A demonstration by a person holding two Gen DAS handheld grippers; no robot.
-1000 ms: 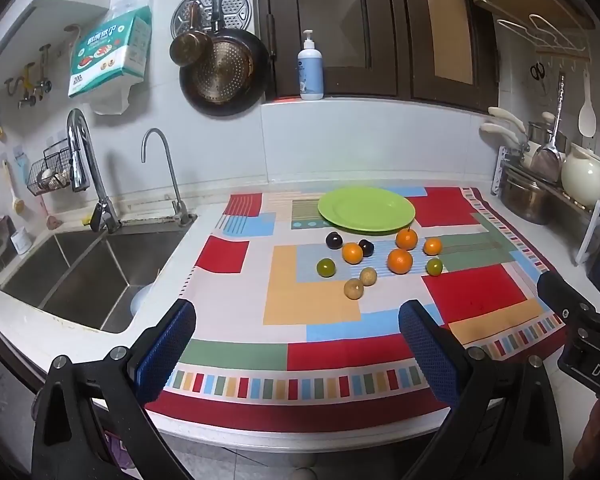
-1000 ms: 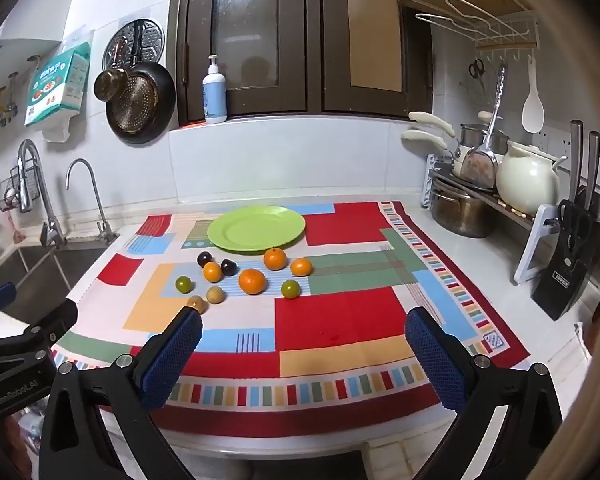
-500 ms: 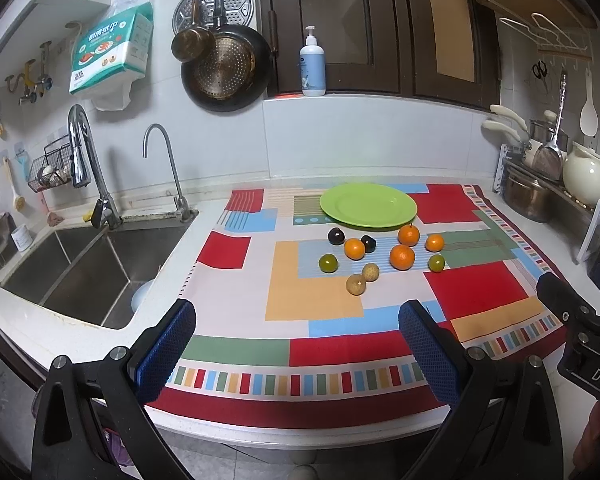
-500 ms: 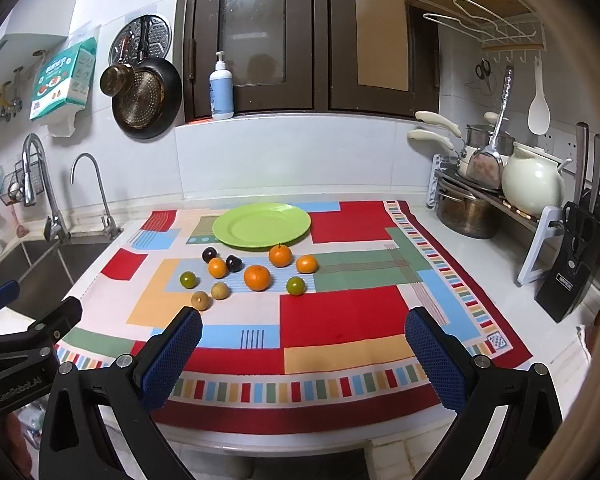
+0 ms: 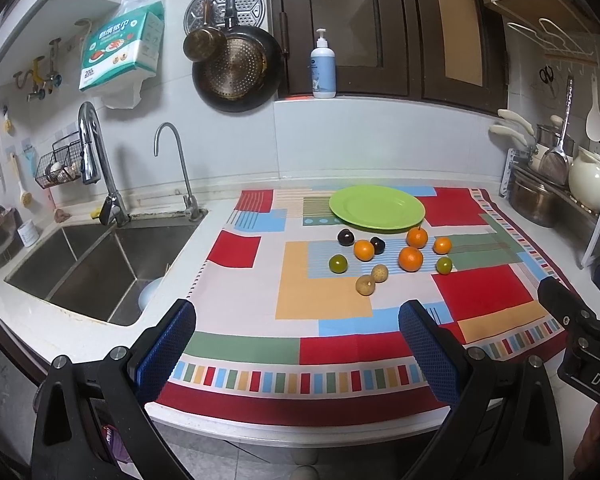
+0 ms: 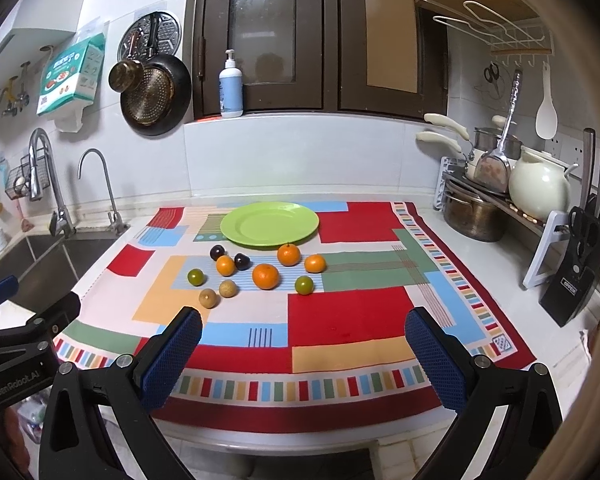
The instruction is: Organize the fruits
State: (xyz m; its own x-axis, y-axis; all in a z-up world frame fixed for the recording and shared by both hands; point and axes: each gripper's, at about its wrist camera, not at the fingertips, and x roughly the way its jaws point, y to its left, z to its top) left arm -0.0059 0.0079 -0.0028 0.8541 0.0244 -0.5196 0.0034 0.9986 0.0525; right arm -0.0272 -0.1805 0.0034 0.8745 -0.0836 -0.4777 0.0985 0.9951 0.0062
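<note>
A green plate [image 5: 377, 207] [image 6: 269, 223] lies bare at the back of a patchwork cloth [image 5: 324, 296] [image 6: 348, 308]. In front of it sit several small fruits: oranges [image 5: 410, 258] [image 6: 265, 276], two green ones [image 5: 337, 263] [image 6: 303, 284], two dark plums [image 5: 345, 237] [image 6: 217, 251] and two tan ones [image 5: 365, 284] [image 6: 209, 297]. My left gripper [image 5: 298, 340] hangs open over the cloth's front edge, well short of the fruit. My right gripper [image 6: 304, 344] is likewise open and holds nothing.
A double sink [image 5: 88, 264] with two taps lies to the left. Pots, a cream kettle [image 6: 540, 188] and a knife block [image 6: 576, 280] crowd the right counter. A soap bottle [image 5: 323, 66] stands on the ledge; pans hang on the wall.
Both views have crept slightly forward and upward; the fruit and plate sit a little lower in frame. Nothing on the cloth has moved and both grippers stay open.
</note>
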